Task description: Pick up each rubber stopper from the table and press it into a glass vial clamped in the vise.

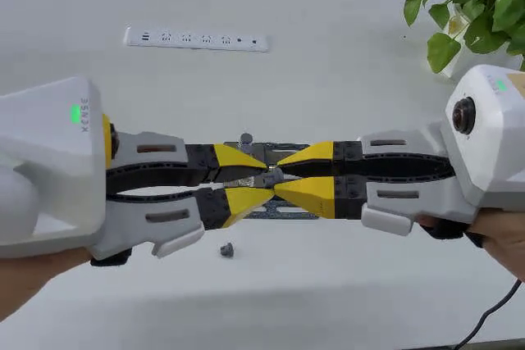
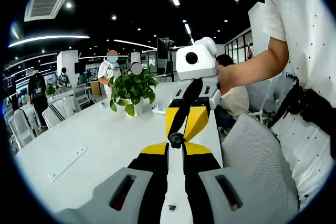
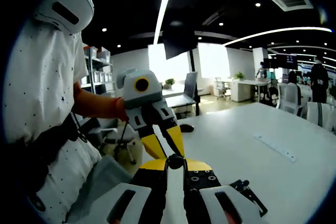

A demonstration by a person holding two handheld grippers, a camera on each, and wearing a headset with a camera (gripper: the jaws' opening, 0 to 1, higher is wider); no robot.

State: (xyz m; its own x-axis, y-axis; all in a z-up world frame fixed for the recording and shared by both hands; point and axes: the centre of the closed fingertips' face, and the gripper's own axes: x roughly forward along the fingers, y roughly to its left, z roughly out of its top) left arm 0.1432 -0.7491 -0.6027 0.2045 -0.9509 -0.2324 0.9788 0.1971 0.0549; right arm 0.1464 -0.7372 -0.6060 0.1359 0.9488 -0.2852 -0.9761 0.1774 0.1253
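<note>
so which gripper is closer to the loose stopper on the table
left: the rubber stopper lies by the lower jaw of the left gripper; the right gripper ends further to its right

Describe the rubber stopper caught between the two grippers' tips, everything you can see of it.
The rubber stopper is a small, dark grey, rounded plug, matte like rubber. It sits where the yellow tips of the left gripper and the right gripper meet nose to nose. Both pinch it, and in the head view it lies over the dark vise. In both gripper views it looks like a dark round knob.
</note>
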